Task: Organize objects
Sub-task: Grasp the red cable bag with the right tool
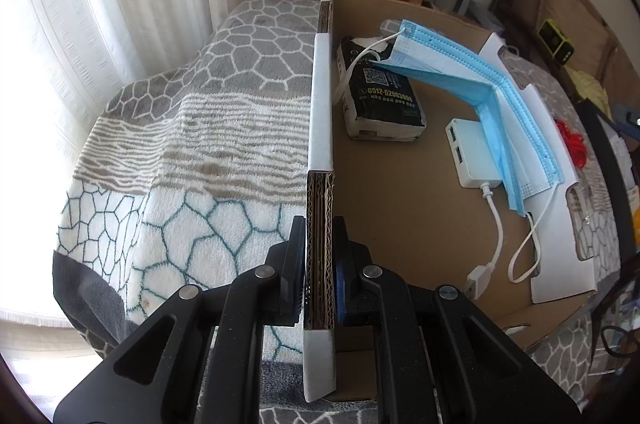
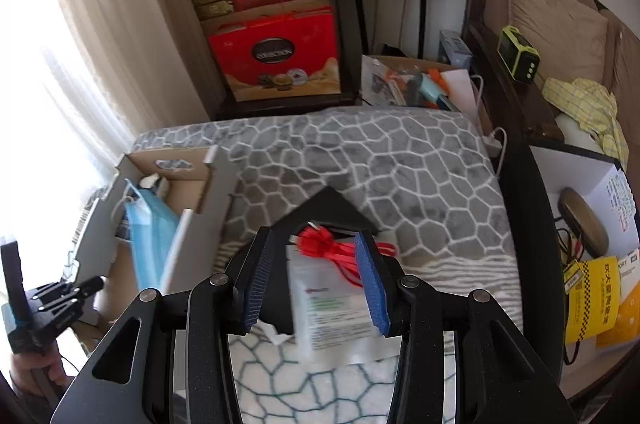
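From the left wrist, the left gripper (image 1: 320,264) is clamped tight on the cardboard box (image 1: 400,207) wall, steadying it; a blue face mask (image 1: 480,79) already lies inside. From the right wrist, the right gripper (image 2: 316,276) hangs half-open and empty over a white packet (image 2: 320,308) and red ribbon (image 2: 324,240) on the blanket (image 2: 400,159), so it looks like picking one up comes next: descend, then close.

**What the two views leave unclear**

In the left wrist view the face mask (image 1: 472,75) drapes over the black tissue pack (image 1: 380,95) and covers its upper right corner, and also hides the far side of the white USB hub (image 1: 474,151). The print on the pack is too small to read beyond some digits.

In the right wrist view the white pouch (image 2: 332,308) and the red ribbon (image 2: 324,244) are blurred, so the pouch's label cannot be read. The cardboard box (image 2: 200,179) is smeared too, its near corner cut by the frame edge.
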